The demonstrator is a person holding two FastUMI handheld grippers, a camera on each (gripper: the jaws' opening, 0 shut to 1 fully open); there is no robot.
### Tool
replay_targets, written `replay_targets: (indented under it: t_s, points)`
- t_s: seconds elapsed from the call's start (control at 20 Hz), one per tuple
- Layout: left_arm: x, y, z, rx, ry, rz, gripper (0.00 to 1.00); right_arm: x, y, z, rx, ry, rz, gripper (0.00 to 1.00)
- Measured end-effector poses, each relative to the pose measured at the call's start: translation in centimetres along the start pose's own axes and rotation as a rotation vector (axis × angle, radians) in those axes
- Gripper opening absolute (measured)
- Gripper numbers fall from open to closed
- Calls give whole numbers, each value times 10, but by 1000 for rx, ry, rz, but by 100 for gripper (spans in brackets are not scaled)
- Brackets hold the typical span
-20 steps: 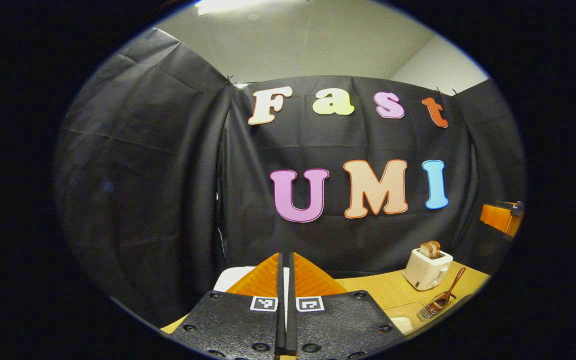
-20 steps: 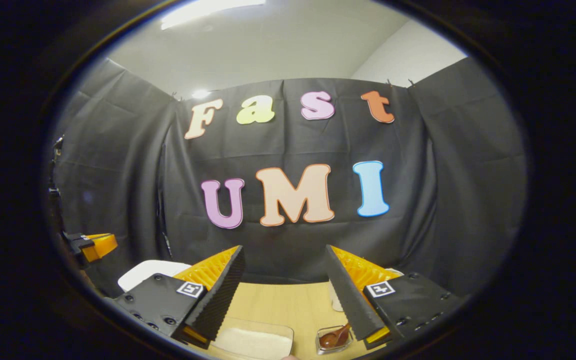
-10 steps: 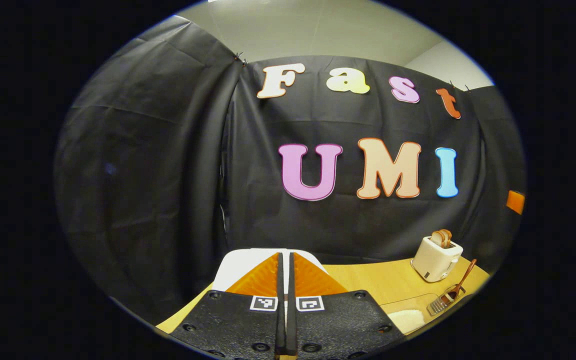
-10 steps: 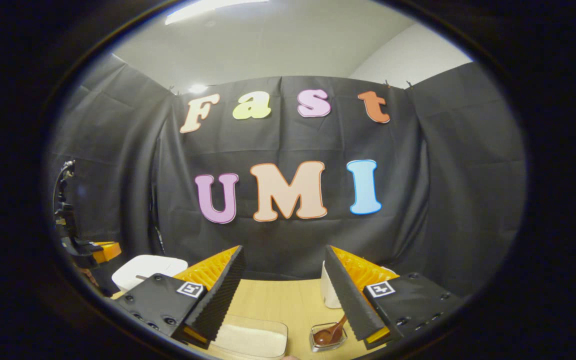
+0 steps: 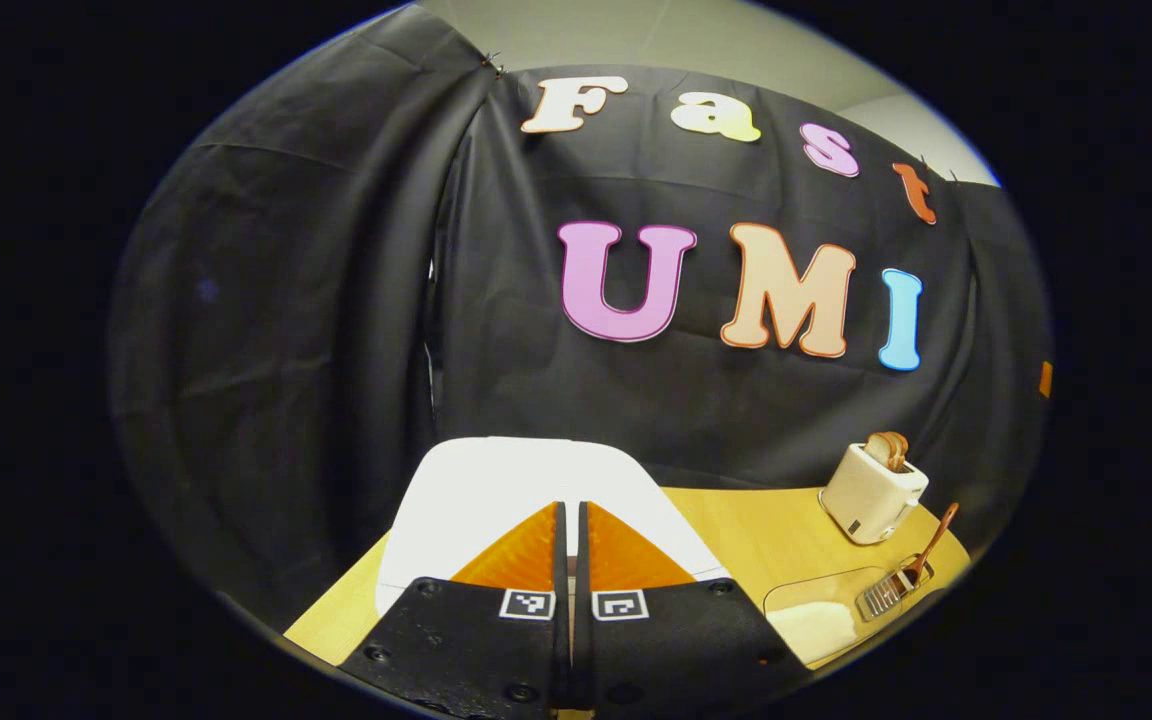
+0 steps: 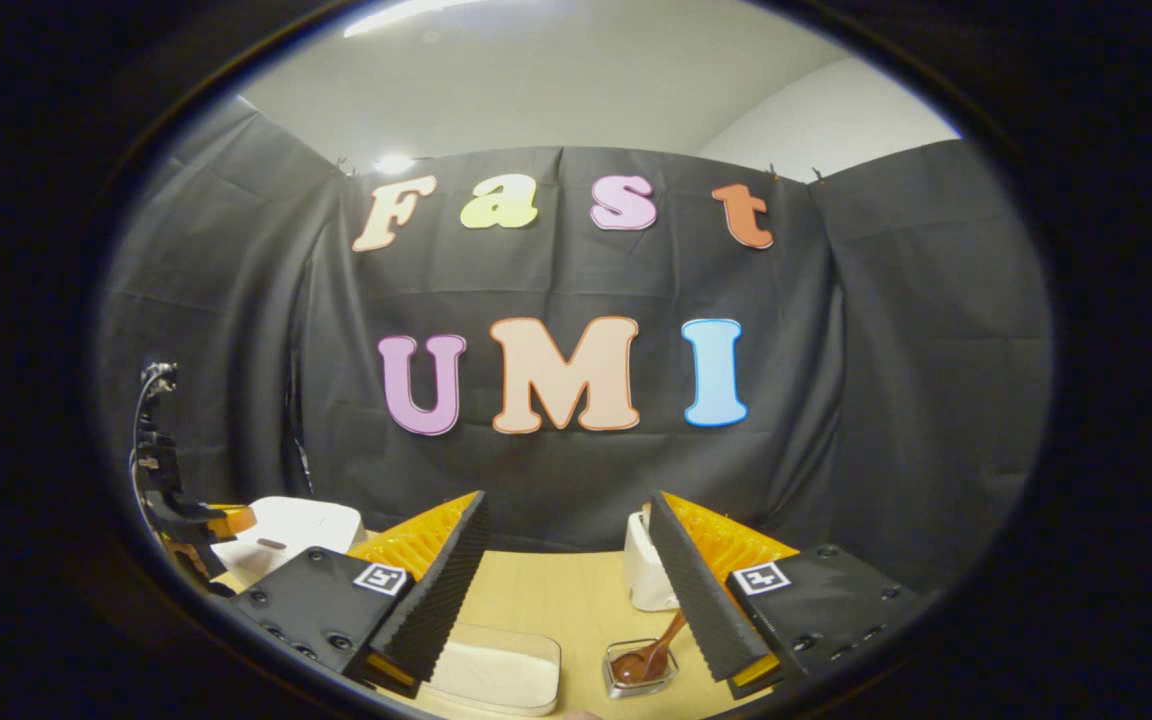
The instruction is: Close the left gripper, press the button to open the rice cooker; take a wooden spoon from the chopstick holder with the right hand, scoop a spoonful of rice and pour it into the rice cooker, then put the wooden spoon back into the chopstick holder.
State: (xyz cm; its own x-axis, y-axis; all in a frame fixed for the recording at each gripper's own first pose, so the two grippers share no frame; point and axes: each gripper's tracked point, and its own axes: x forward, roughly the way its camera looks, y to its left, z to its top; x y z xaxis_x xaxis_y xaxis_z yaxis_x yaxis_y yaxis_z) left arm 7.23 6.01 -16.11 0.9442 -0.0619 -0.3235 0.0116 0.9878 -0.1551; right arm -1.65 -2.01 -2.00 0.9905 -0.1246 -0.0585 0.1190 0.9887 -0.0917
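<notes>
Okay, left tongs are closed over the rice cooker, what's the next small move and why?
Probably ease the left tongs down and forward onto the rice cooker to reach its button: the fingers are shut together just above the closed white lid, and the right tongs hang open, away from the wooden spoon.

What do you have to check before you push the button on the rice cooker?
1. Left gripper fingers together: ok.
2. Left gripper over the white rice cooker, lid down: ok.
3. Button spotted: cannot tell, the fingers cover that part in the left gripper view.
4. Right gripper fingers apart, ready for later: ok.
5. Wooden spoon waiting in the chopstick holder: ok.
6. Rice box on the table, out of the way: ok.
</notes>
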Motion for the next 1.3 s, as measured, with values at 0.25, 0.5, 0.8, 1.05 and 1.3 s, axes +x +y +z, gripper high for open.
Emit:
replay_targets:
  t_s: [0.25,0.5,0.8,1.05,1.3]
  points:
    - [10,4,-24,-13,59,-3,0,-5,-5,1,-13,0,-16,100]
    - [11,2,-37,-11,83,-5,0,-8,-8,-1,-21,0,-19,100]
    - [11,5,-42,-10,66,6,0,-10,-10,-4,-9,2,-16,100]
    - [13,4,-42,28,70,16,0,-15,-17,-3,0,-1,-20,100]
    - [9,3,-21,47,34,42,0,-19,-31,0,8,-11,-36,100]
